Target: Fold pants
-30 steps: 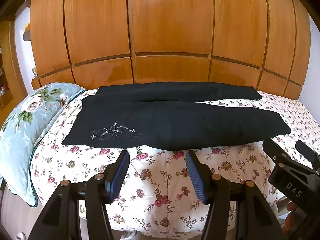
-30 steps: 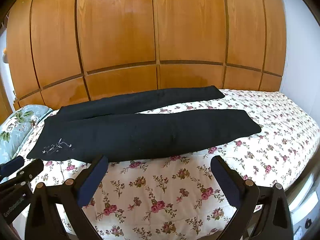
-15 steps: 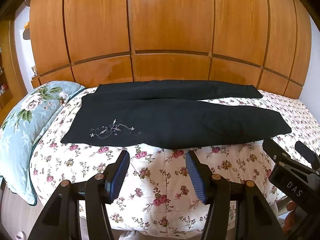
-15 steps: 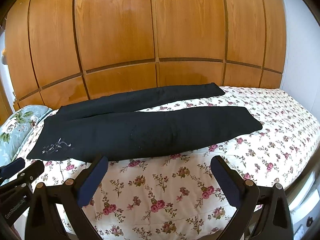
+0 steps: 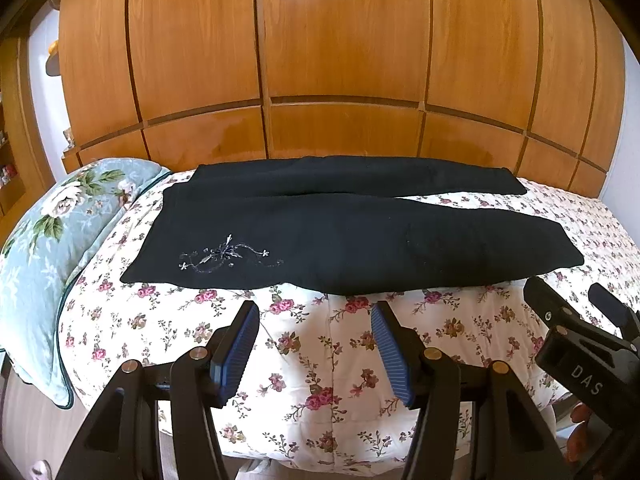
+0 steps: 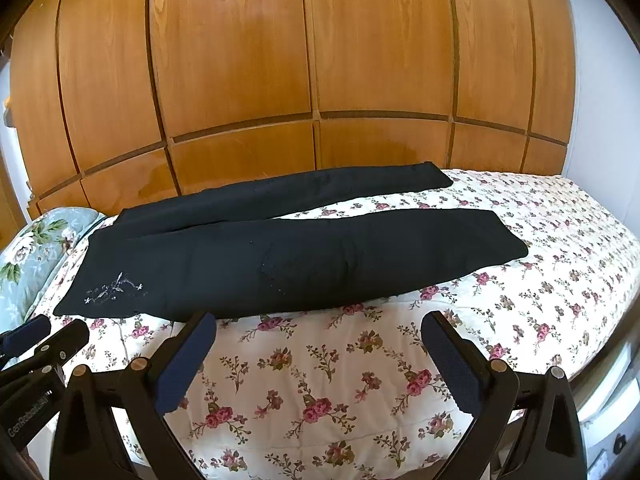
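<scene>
While both claws are held over the near edge of the bed [image 5: 312,364], a pair of black pants [image 5: 344,236] is seen spread flat across the floral quilt [image 6: 320,384], with the waist toward the left end beside the pale green flowered pillow [image 5: 44,248] and the two legs running to the right. Some light embroidery [image 5: 228,256] is noted on the near panel by the waist (a small spray of flowers and curling lines). The legs are recorded as slightly parted: the near leg lies closer to the cameras, the far leg lies along the back of the bed by the wooden wardrobe doors [image 5: 340,60], and a strip of quilt is exposed between them toward the hem end. The left claw [image 5: 316,344] is observed with its jaws apart, the blue ribbed pads [image 5: 240,350] facing each other with only quilt between them; it is placed just short of the near edge of the pants, not touching the cloth. The right claw [image 6: 320,360] is likewise spread, more widely, with nothing held, and is positioned near the front edge of the near leg without contact. From the left wrist view the right claw is partly visible at the lower right, and from the right wrist view the left claw is partly visible at the lower left.
</scene>
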{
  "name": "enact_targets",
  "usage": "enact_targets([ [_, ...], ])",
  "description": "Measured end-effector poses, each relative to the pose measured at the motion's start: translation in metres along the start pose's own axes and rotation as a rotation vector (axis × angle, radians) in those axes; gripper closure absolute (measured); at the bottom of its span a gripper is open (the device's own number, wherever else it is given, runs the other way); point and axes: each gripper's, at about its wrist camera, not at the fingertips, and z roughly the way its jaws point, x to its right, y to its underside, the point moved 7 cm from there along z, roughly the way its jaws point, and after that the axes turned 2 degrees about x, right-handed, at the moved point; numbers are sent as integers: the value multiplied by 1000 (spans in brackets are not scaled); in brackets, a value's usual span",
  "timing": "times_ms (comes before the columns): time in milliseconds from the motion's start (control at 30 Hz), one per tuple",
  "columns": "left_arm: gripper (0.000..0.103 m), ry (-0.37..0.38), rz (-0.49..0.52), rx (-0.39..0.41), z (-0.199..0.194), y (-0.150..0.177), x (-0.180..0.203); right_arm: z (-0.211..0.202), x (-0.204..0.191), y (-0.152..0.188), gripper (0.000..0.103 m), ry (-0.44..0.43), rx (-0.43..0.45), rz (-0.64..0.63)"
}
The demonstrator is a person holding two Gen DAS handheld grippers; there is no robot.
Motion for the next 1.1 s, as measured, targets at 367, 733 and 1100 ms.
enact_targets([
  [367,44,-4,-2,-22,7,4,0,6,1,4,0,-4,-18,4],
  [733,44,11,-12,-43,15,6,0,14,0,6,0,-9,-26,-3],
  [1100,41,211,-260,-216,67,30,-32,28,2,3,0,-183,38,40],
])
